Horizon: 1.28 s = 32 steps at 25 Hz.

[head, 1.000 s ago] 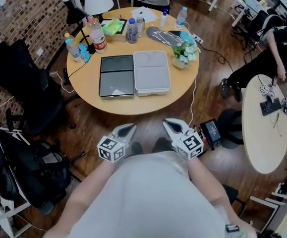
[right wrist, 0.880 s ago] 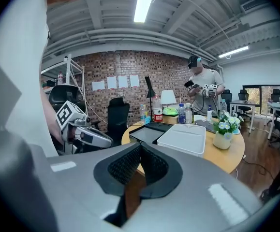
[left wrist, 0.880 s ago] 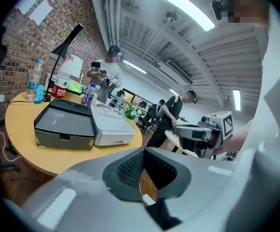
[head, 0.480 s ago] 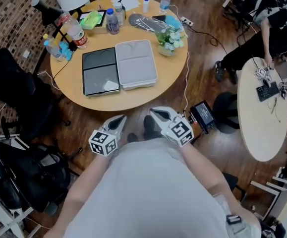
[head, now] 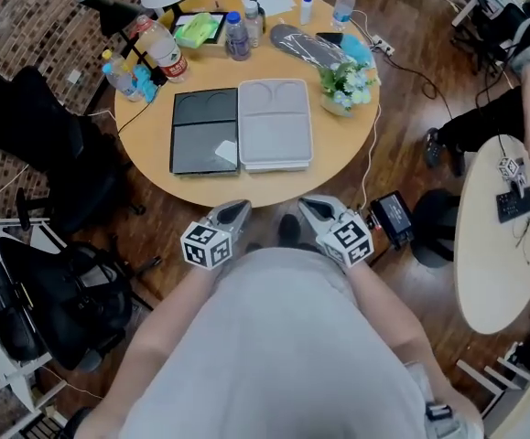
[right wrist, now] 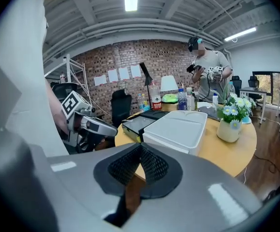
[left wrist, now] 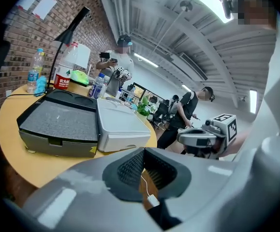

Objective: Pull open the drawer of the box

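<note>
- Grippers: the left gripper (head: 235,210) and the right gripper (head: 310,207) are held side by side in front of the person's body. They are at 6 o'clock of the round table (head: 338,158), just short of its near edge.
- The left gripper's jaws are pressed together with nothing between them, as the left gripper view shows (left wrist: 143,151).
- The right gripper's jaws are likewise closed on nothing (right wrist: 140,146).
- Two flat boxes lie touching, side by side, in the middle of the table: a dark box (head: 205,131) at 11 o'clock from the grippers and a grey box (head: 275,123) at 12 o'clock.
- Both boxes have their front faces turned toward the person, and neither gripper touches them.
- The dark box's front face shows a small dark notch (left wrist: 48,140). Whether a drawer is pulled out at all cannot be told.
- A flower pot (head: 345,85) stands at 2 o'clock on the table, just beside the grey box's far right corner.
- Water bottles (head: 162,48) stand at 10 to 11 o'clock near the far rim.
- A black chair (head: 49,144) stands at 9 o'clock off the table.
</note>
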### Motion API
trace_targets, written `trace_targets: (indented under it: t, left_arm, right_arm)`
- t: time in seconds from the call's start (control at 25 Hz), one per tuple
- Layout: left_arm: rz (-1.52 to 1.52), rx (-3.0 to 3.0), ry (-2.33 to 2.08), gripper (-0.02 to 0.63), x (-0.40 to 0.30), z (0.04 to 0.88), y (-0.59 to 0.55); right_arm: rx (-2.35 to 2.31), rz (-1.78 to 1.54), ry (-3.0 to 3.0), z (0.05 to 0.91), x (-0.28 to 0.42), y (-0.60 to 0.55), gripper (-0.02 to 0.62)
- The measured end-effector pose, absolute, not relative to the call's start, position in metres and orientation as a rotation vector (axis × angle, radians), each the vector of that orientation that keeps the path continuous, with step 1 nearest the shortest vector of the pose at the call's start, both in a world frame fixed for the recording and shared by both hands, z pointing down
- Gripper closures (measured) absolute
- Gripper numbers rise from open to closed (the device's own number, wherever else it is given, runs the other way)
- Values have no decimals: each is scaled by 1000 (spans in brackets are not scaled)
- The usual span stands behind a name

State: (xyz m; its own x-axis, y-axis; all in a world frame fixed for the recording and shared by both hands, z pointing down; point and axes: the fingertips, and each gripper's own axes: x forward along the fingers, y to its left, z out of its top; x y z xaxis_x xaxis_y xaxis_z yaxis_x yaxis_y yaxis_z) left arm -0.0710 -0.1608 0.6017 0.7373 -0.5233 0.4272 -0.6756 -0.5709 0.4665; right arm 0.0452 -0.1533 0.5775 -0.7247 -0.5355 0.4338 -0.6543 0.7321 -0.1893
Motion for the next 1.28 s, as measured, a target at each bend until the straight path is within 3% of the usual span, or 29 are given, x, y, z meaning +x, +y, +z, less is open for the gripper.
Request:
trace_targets:
  t: [0.44,0.6,0.8,1.28]
  left_arm:
    - [492,2186,-1136,567,-83,637,-212]
    - [517,2150,-1180,512,-79,646,-225]
    - [540,2118,-1209,440,-75,656,-231]
    - [612,2069,-1225,341,-64,672,-247]
  right_arm:
    - [937,582,-2521,619,62,-191,588]
    - [920,621,-2506,627,67,-198,582]
    - [917,624,-2450,639,76,-206,528]
    - [901,728,-2289,672,76,-228,458]
